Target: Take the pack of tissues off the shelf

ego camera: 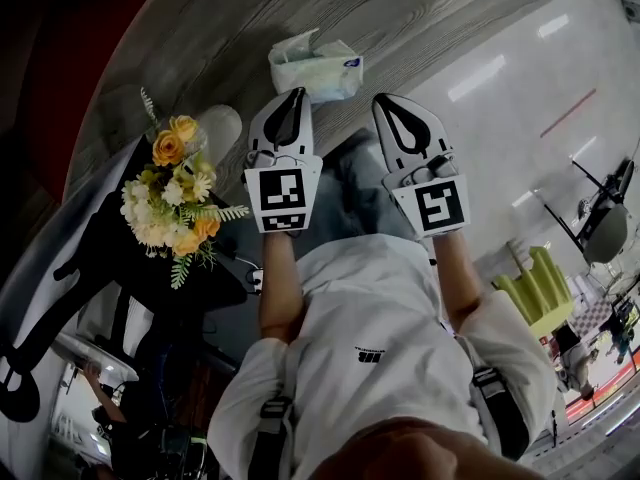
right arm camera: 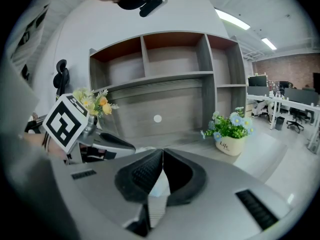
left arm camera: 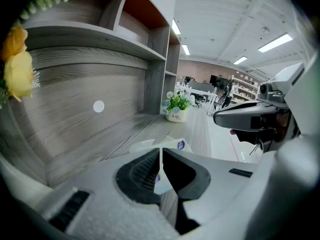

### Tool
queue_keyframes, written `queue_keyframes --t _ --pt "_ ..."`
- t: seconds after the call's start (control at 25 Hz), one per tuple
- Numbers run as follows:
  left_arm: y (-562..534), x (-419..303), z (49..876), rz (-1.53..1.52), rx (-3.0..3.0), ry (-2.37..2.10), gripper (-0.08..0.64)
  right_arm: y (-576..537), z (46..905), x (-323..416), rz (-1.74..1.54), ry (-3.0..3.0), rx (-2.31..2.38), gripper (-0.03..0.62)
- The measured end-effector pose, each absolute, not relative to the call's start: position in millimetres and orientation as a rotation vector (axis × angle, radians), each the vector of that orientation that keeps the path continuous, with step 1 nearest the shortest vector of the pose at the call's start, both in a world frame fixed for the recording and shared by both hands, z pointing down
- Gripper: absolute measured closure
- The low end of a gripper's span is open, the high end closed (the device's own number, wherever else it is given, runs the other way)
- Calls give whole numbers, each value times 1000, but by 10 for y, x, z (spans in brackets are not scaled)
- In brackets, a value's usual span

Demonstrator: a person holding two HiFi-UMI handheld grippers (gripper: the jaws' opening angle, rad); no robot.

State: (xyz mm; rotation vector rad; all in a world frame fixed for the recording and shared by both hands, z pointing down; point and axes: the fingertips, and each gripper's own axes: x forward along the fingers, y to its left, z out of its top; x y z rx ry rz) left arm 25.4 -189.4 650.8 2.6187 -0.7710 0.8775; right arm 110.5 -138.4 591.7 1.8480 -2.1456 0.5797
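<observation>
On the wood-grain shelf (ego camera: 420,13), the pack of tissues (ego camera: 316,65) lies flat near the front edge. The left tongs (ego camera: 296,96) are clenched, tips meeting, with nothing gripped; their tip sits at the near edge of the pack, and contact cannot be confirmed from the head view. The right tongs (ego camera: 385,100) are likewise clenched and empty, just beside the pack's right end. A flower bouquet (ego camera: 175,193) stands to the left of the left tongs. A potted plant (right arm camera: 231,131) stands farther along the shelf.
</observation>
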Motion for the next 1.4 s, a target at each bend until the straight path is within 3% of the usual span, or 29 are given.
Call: queue_keyframes --t 1.4 --pt "-1706 274 5988 760 2710 -737 529 -1337 5630 958 480 -2179 1825 568"
